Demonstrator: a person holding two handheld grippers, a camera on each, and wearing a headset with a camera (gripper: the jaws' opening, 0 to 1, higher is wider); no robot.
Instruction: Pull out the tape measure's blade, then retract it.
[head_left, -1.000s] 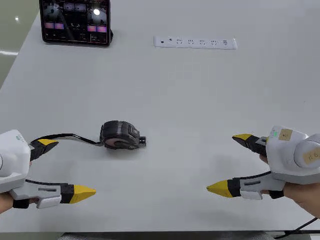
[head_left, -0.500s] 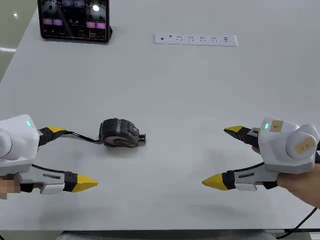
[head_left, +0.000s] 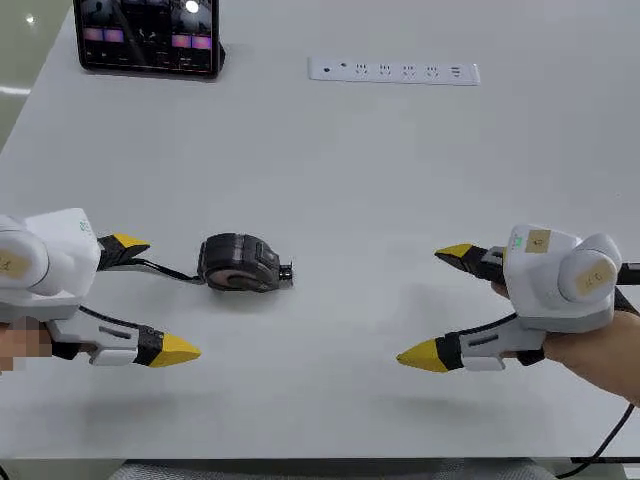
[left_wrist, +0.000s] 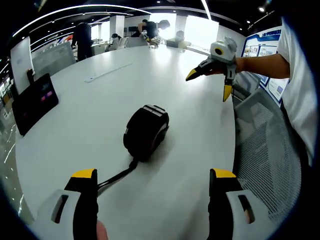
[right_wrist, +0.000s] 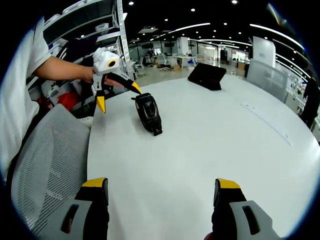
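Note:
A black tape measure lies on the white table, its blade tip facing right and a black wrist strap trailing left. My left gripper stands open just left of it, with nothing between its yellow-tipped fingers. In the left gripper view the tape measure sits ahead between the jaws, with its strap running back toward them. My right gripper hangs open well to the right, apart from the tape. The right gripper view has the tape measure far ahead, next to the left gripper.
A dark tablet stands at the table's far left and a white power strip lies at the back. A mesh chair sits by the near table edge. The right gripper appears far off in the left gripper view.
Both grippers have drifted inward toward the tape measure, the left one a little forward alongside the strap. The tape measure has not moved.

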